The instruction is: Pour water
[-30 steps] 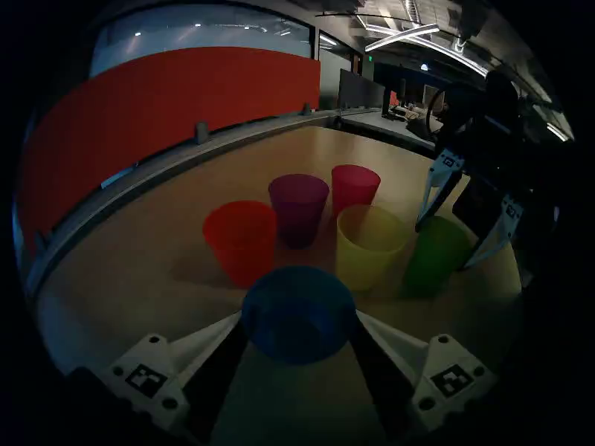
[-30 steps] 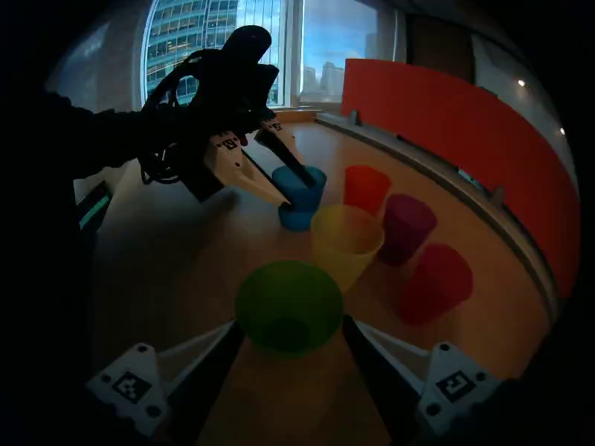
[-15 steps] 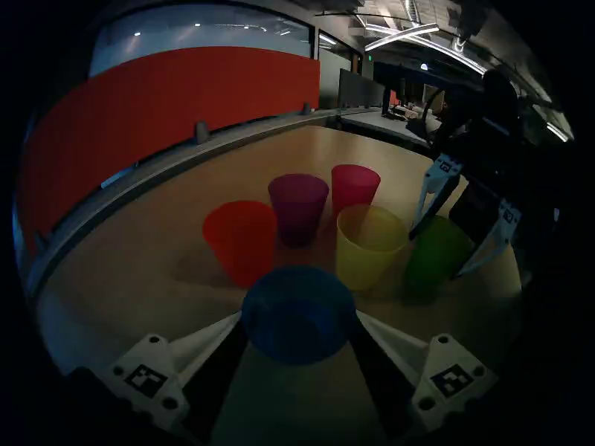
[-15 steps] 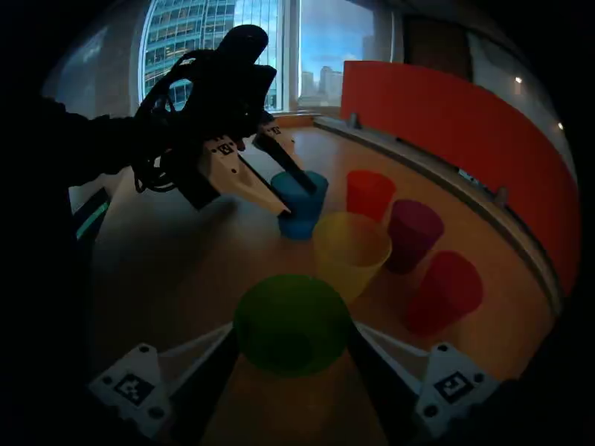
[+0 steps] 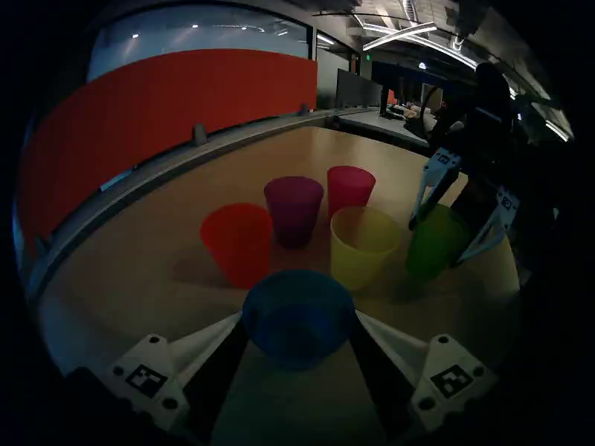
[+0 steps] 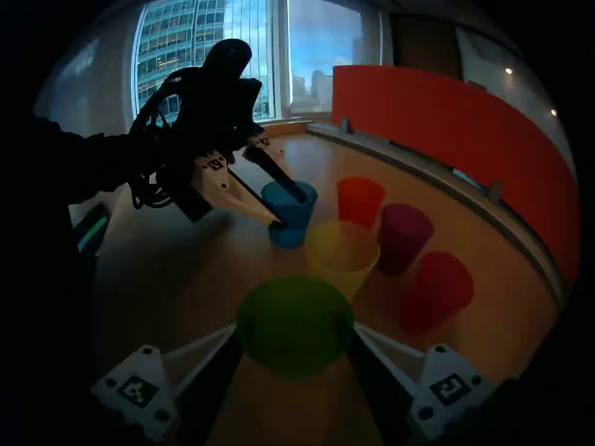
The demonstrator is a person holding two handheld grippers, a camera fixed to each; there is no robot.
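Note:
A blue cup (image 5: 299, 327) sits between the fingers of my left gripper (image 5: 299, 318), which is shut on it; in the right gripper view the same blue cup (image 6: 286, 223) appears to rest on the wooden table (image 6: 186, 260) with my left gripper (image 6: 290, 208) around its rim. My right gripper (image 6: 294, 331) is shut on a green cup (image 6: 294, 312). In the left gripper view the green cup (image 5: 435, 249) hangs a little above the table in my right gripper (image 5: 437, 241). A yellow cup (image 5: 363, 245) stands between the two held cups. Water cannot be made out in any cup.
An orange cup (image 5: 238, 241), a purple cup (image 5: 294, 208) and a pink cup (image 5: 349, 189) stand behind the yellow one. A red partition (image 5: 163, 111) runs along the table's far edge. Windows (image 6: 223, 52) lie behind the person's dark sleeve (image 6: 89, 163).
My right gripper has lifted the green cup slightly off the table. The left gripper and the blue cup have barely moved.

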